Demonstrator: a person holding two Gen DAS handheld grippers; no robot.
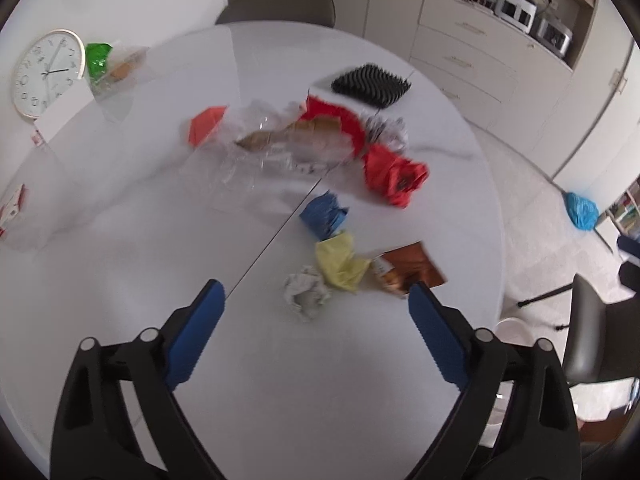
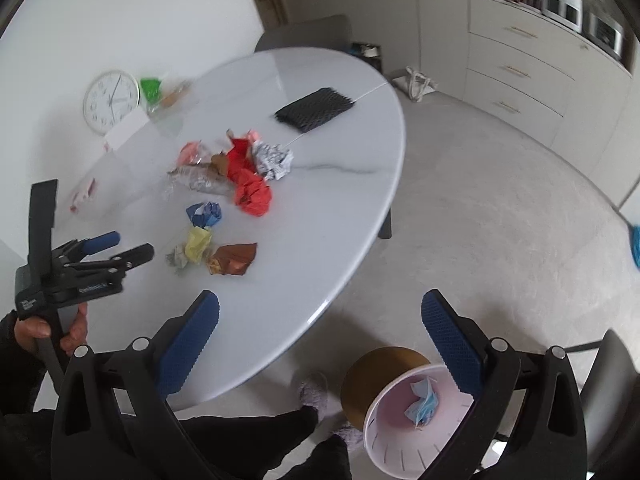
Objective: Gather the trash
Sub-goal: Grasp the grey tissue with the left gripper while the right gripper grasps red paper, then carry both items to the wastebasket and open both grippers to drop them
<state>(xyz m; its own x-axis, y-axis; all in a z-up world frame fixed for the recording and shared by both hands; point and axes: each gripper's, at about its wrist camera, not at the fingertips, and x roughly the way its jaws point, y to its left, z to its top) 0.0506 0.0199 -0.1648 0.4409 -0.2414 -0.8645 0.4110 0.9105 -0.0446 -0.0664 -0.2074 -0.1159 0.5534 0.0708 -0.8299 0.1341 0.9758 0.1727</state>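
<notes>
A white oval table [image 2: 340, 184] carries a loose scatter of trash, seen from both wrist cameras. Beside the table's near edge, on the floor, a gold-sided bin [image 2: 384, 384] with a pale pink interior holds a crumpled blue scrap [image 2: 422, 400]; only the right wrist view shows its inside, while the left wrist view catches just a sliver of its rim.

At the table's centre lies the largest heap: red paper [image 1: 394, 176], clear plastic film [image 1: 272, 148] over a brown paper roll [image 1: 288, 134], and a ball of printed paper [image 2: 272, 158]. Toward the table's far edge sits a black spiked mat [image 1: 370, 84]; a white wall clock [image 1: 48, 72] leans at the far left side.

Nearer the table's front edge lie a blue paper wad [image 1: 324, 216], a yellow wad [image 1: 340, 266], a copper foil wrapper [image 1: 408, 270] and a small grey paper ball [image 1: 306, 292].

The left gripper [image 1: 316, 292] hangs above the table with its jaws spread wide, the grey ball lying between and just ahead of its tips, untouched. The right gripper [image 2: 320, 304], also spread wide and holding nothing, hangs over the table's near rim and the bin. Only the right wrist view shows the left gripper from the side, in a hand [image 2: 60, 328].
</notes>
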